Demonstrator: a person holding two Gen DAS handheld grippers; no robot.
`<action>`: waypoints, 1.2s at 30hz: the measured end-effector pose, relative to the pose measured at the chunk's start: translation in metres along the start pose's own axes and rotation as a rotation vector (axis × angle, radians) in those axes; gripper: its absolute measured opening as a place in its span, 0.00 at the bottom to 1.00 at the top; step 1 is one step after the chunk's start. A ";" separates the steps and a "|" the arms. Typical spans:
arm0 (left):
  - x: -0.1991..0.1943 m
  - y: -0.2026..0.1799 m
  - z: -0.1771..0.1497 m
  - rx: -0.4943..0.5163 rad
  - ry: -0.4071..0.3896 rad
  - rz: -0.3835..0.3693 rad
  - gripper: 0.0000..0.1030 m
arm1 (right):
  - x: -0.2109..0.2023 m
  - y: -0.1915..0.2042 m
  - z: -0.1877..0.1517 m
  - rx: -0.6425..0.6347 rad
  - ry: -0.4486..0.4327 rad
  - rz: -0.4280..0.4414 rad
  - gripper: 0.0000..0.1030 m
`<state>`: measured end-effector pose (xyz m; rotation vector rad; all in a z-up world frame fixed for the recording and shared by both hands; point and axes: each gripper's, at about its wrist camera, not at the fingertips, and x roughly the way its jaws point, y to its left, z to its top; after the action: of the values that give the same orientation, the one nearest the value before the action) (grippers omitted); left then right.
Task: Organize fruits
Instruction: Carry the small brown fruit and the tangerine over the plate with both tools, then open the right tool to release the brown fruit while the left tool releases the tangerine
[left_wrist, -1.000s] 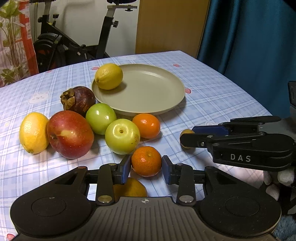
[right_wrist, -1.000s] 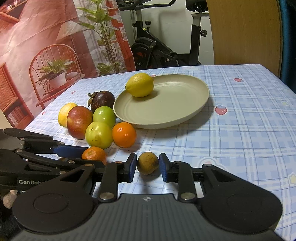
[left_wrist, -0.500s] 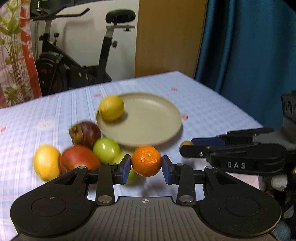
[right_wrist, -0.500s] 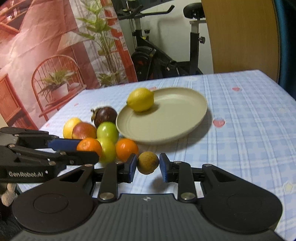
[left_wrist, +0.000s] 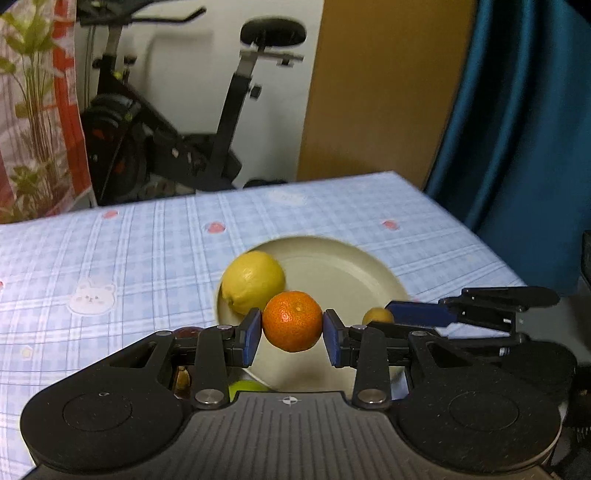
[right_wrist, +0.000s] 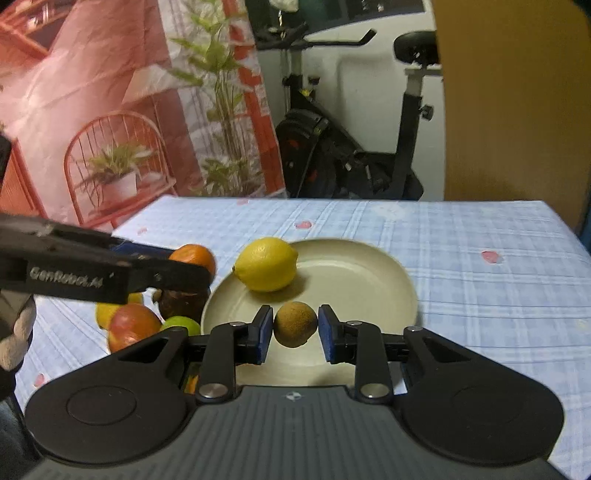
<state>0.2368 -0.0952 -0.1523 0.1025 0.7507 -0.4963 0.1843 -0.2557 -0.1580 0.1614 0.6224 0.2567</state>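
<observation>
Two fruits airborne. Left view: my left gripper (left_wrist: 292, 334) jaws clamp the round orange mandarin (left_wrist: 292, 321) over the beige round plate (left_wrist: 354, 266). Right view: right gripper (right_wrist: 295, 334) jaws pinch the small brown rough-skinned fruit (right_wrist: 295, 324) above the plate beside the yellow lemon (right_wrist: 266, 263); next I'd lower and release both.

Orange tangerine (left_wrist: 291, 320) held above the beige plate (left_wrist: 354, 269), lemon (left_wrist: 254, 281) at its 10 o'clock, small brown fruit (right_wrist: 294, 324) held above the plate's near edge

Black gripper body (right_wrist: 295, 424), blue-padded fingers (right_wrist: 264, 334), silver screws, "GenRobot.AI" lettering.
</observation>
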 end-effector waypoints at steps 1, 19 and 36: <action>0.007 0.002 0.001 0.004 0.016 0.003 0.37 | 0.006 0.001 -0.002 -0.006 0.012 0.003 0.28; 0.052 0.021 0.000 -0.035 0.091 0.017 0.37 | 0.044 0.004 -0.006 -0.062 0.074 0.035 0.28; 0.060 0.018 0.001 -0.033 0.118 0.025 0.37 | 0.047 0.006 -0.005 -0.073 0.083 0.015 0.29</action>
<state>0.2829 -0.1030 -0.1936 0.1113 0.8714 -0.4565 0.2168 -0.2359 -0.1864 0.0849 0.6929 0.3010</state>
